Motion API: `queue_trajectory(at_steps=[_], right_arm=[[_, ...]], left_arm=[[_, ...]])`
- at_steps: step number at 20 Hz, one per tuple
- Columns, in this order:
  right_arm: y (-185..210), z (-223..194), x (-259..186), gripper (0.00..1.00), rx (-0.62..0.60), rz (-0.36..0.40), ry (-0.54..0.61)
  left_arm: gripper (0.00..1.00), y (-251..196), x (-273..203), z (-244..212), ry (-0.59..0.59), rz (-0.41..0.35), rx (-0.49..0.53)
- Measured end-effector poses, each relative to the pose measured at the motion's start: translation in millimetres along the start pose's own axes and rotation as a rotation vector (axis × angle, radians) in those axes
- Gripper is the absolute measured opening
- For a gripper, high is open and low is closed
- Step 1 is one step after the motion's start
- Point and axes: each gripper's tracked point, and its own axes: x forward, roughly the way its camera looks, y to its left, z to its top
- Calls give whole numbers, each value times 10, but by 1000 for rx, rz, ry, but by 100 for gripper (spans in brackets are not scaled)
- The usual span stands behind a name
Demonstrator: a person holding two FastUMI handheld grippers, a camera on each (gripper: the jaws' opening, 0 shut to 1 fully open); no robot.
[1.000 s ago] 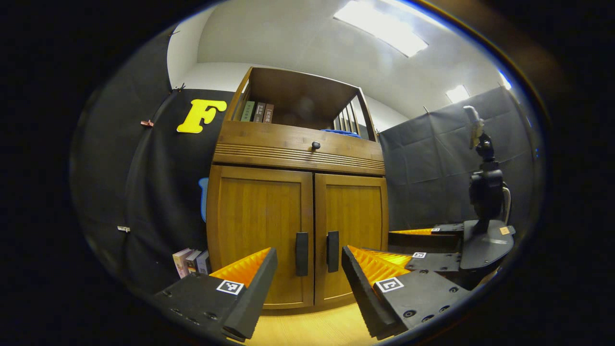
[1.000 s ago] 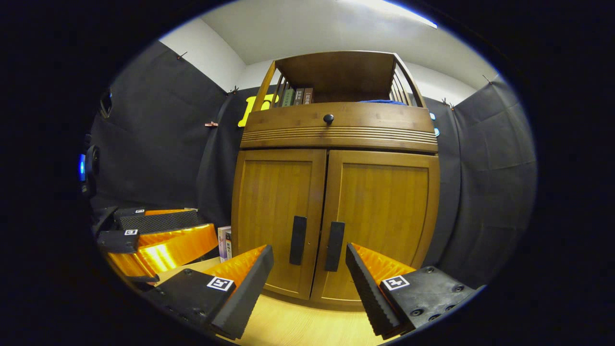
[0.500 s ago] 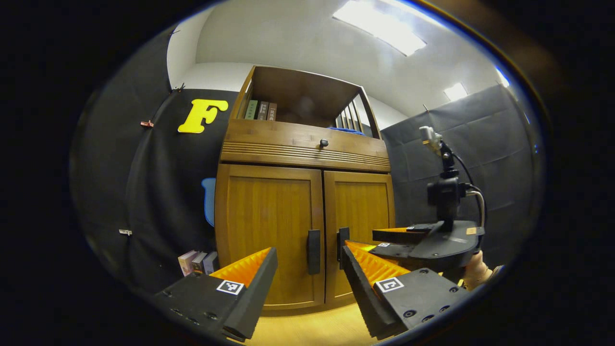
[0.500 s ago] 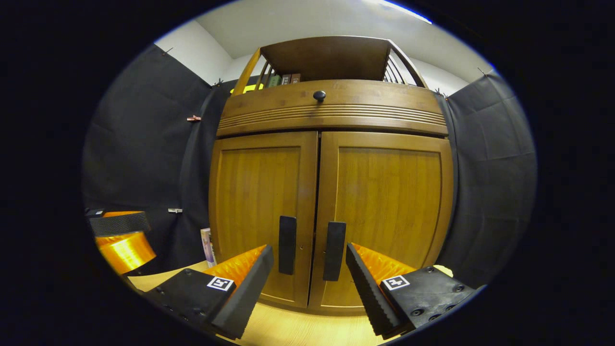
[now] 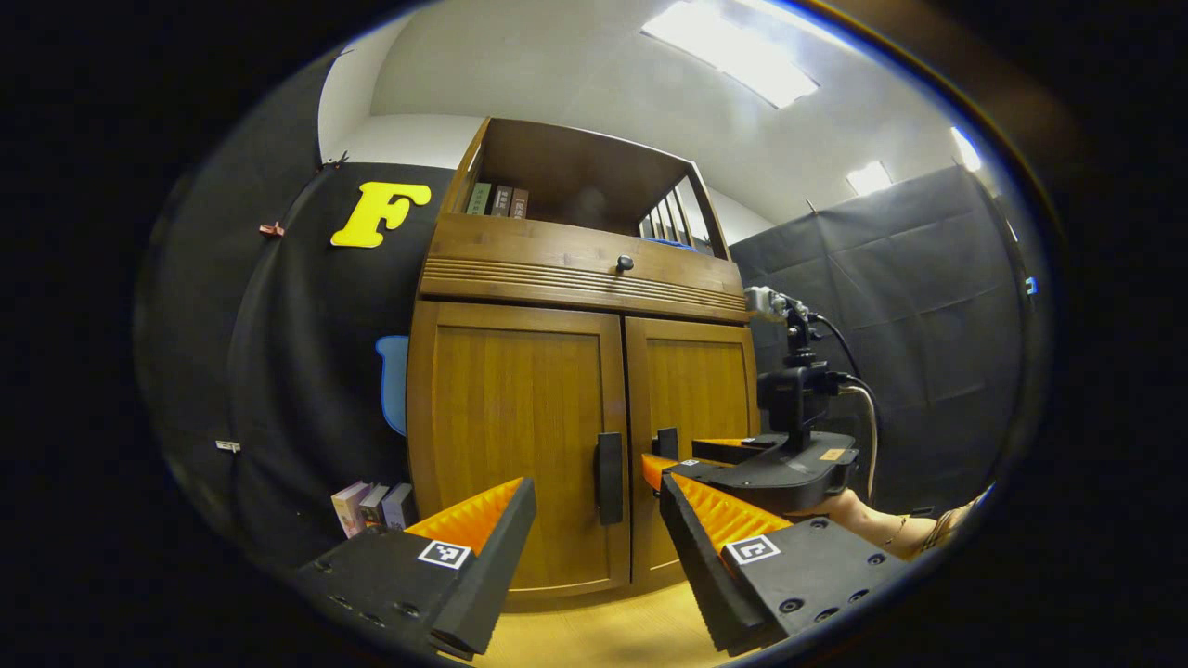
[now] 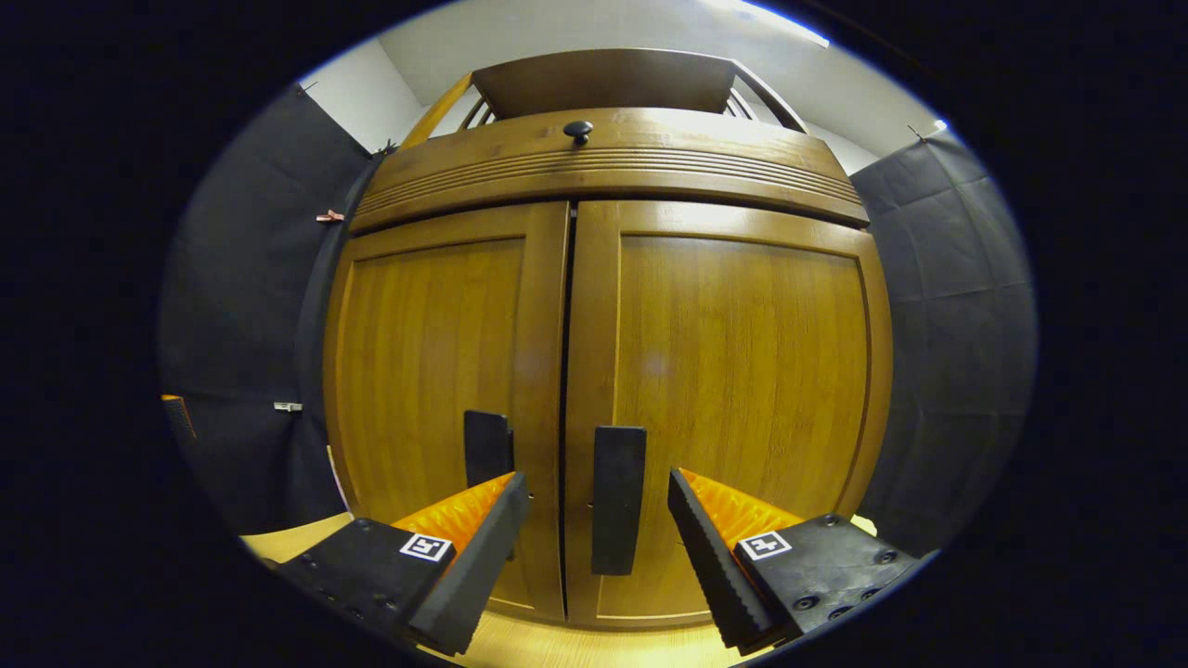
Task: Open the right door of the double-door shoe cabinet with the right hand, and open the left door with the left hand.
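Black cloth walls (image 5: 891, 278); white ceiling (image 5: 575, 83), bright light panels (image 5: 733, 51); pale wood floor (image 5: 594, 631)

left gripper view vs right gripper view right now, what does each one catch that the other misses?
Left gripper view: the books on the cabinet's open top shelf, more books on the floor beside it, the ceiling light, and the right gripper near the right door handle.

Right gripper view: a close, head-on look at that handle between its open fingers.

Both: the closed right door, left door, left door handle and drawer knob.
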Motion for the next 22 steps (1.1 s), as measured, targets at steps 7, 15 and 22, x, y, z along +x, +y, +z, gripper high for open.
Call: queue_trajectory(at_steps=[7, 15, 22], right_arm=[[-175, -237, 318, 88, -24, -68, 31], [-127, -344, 398, 37, -22, -44, 44], [-152, -304, 69, 28, -38, 16, 79]], left_arm=[[92, 80, -3, -79, -9, -6, -32], [92, 147, -26, -144, 18, 21, -26], [92, 17, -102, -42, 1, 26, -27]])
